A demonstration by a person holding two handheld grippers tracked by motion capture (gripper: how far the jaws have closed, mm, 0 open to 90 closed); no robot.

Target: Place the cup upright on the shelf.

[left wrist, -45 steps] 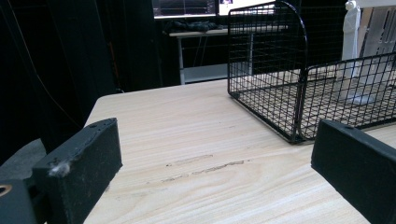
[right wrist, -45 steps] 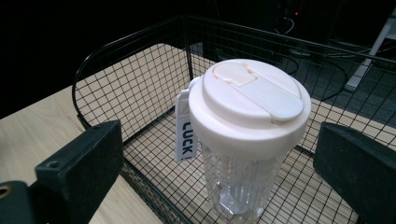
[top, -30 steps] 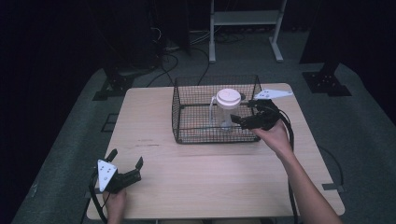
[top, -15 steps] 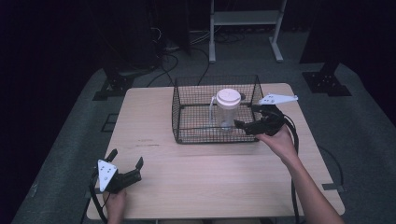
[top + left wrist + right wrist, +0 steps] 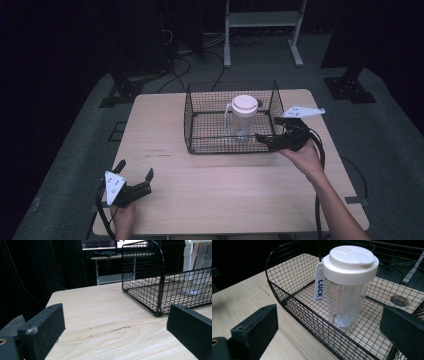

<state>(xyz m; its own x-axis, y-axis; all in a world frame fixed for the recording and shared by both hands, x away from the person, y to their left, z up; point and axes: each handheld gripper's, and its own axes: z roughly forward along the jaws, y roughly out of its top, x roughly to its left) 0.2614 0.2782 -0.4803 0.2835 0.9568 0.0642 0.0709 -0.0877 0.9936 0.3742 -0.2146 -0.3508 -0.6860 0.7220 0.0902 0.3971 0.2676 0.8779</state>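
Note:
A clear plastic bottle (image 5: 243, 119) with a white lid stands upright inside a black wire basket (image 5: 200, 131) at the table's far middle. In the right gripper view the bottle (image 5: 348, 287) carries a white strap reading "LUCK". My right gripper (image 5: 266, 129) hovers at the basket's near right corner, open and holding nothing, a short way from the bottle; its jaws (image 5: 329, 320) stand wide on either side of it. My left gripper (image 5: 134, 169) rests open near the table's front left corner, with bare wood showing between its jaws (image 5: 115, 320). The basket (image 5: 160, 285) lies ahead to its right.
The light wooden table (image 5: 225, 195) has a round cable hole (image 5: 400, 300) beyond the basket. A white metal stand (image 5: 260, 20) and cables sit on the dark floor behind the table. A scuff mark (image 5: 110, 330) marks the wood before the left gripper.
My right gripper has drawn back a little from the bottle, toward the person and to the right. The left gripper and the bottle stayed put.

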